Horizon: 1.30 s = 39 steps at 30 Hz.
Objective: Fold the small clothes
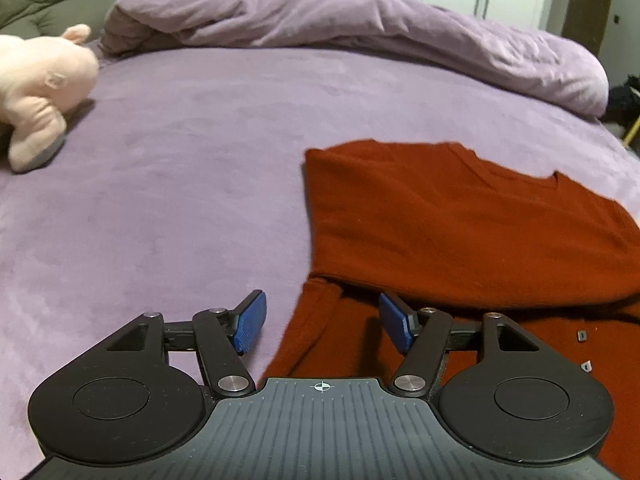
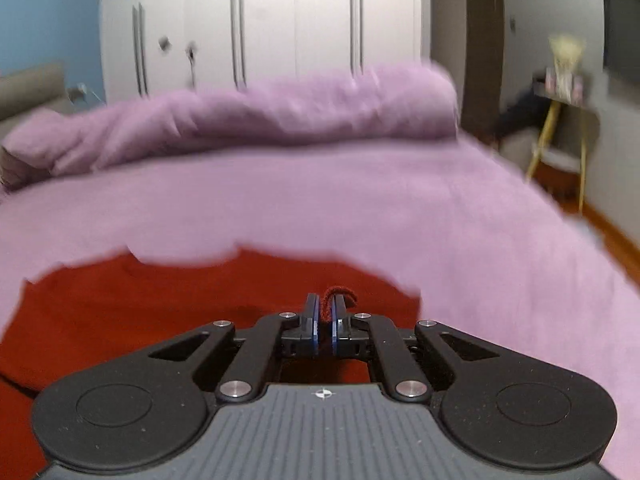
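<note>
Garment (image 1: 460, 232): a rust-red knit top lying on the lilac bedspread (image 1: 180, 200), partly folded, with one layer already turned over another and its neckline toward the far side. Left gripper (image 1: 324, 320): fingers spread wide and empty, the blue pads (image 1: 250, 322) straddling the near left edge of the cloth without pinching it. Right gripper (image 2: 325, 322): jaws nearly together, clamping a small ridge of the red fabric that loops up between the tips; the blur in the right wrist view suggests the tool is moving. Beyond the garment lie a bunched duvet (image 1: 360, 24) and a pink plush toy (image 1: 40, 92), both well apart from the work.

The step in hand appears to be carrying a pinched edge across to make the next fold. To do it well, the right tool should keep its pinch firm and travel low and straight, while the left closes on the near hem to anchor it, so that the lower layer does not drag or skew.
</note>
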Each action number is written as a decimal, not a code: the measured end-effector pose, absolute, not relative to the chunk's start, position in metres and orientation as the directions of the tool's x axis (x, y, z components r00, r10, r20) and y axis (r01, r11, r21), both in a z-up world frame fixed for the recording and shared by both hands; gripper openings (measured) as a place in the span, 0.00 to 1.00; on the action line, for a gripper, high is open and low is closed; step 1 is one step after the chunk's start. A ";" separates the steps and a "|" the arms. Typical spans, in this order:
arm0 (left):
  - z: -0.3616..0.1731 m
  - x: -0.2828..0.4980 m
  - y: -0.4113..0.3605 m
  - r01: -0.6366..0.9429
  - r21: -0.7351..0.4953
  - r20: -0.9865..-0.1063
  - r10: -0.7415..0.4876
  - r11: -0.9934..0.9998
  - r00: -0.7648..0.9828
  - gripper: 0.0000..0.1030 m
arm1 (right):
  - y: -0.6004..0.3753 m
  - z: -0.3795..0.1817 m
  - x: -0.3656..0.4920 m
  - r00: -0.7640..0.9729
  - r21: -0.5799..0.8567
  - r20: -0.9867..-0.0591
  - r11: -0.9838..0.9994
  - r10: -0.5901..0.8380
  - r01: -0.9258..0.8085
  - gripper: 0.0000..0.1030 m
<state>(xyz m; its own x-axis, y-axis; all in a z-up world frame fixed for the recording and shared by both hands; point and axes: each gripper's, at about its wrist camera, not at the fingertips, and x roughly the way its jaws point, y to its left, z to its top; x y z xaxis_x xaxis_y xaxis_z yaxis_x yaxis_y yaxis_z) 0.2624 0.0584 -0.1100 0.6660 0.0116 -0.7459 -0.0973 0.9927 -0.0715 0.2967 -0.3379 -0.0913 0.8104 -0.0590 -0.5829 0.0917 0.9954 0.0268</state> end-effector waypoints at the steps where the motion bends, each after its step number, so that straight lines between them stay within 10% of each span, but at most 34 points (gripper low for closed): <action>1: -0.111 0.265 0.057 -0.087 -0.063 -0.747 0.010 0.994 0.665 0.66 | -0.345 -0.100 0.301 0.783 0.056 -0.621 0.994 -0.035 0.089 0.07; 9: -0.123 0.279 0.046 -0.046 -0.007 -0.765 0.024 0.999 0.644 0.67 | -0.382 -0.129 0.313 0.740 0.372 -0.659 0.914 0.136 0.163 0.33; 14: -0.123 0.281 0.043 -0.047 0.007 -0.762 0.036 0.999 0.647 0.69 | -0.367 -0.133 0.323 0.714 0.279 -0.695 0.948 0.088 0.155 0.33; 16: -0.123 0.282 0.041 -0.047 0.014 -0.762 0.041 0.999 0.647 0.69 | -0.358 -0.130 0.324 0.718 0.220 -0.693 0.967 0.065 0.125 0.04; 26: -0.116 0.292 0.038 -0.056 0.000 -0.759 0.036 0.998 0.650 0.70 | -0.337 -0.104 0.316 0.817 -0.203 -0.530 0.969 -0.227 0.138 0.03; 34: -0.092 0.288 0.035 -0.085 -0.047 -0.718 0.025 0.995 0.696 0.71 | -0.339 -0.106 0.317 0.778 -0.119 -0.581 0.970 -0.241 0.212 0.13; 39: -0.092 0.309 0.014 -0.070 -0.050 -0.707 0.014 0.996 0.707 0.71 | -0.292 -0.099 0.310 0.826 0.022 -0.563 1.000 0.022 -0.011 0.16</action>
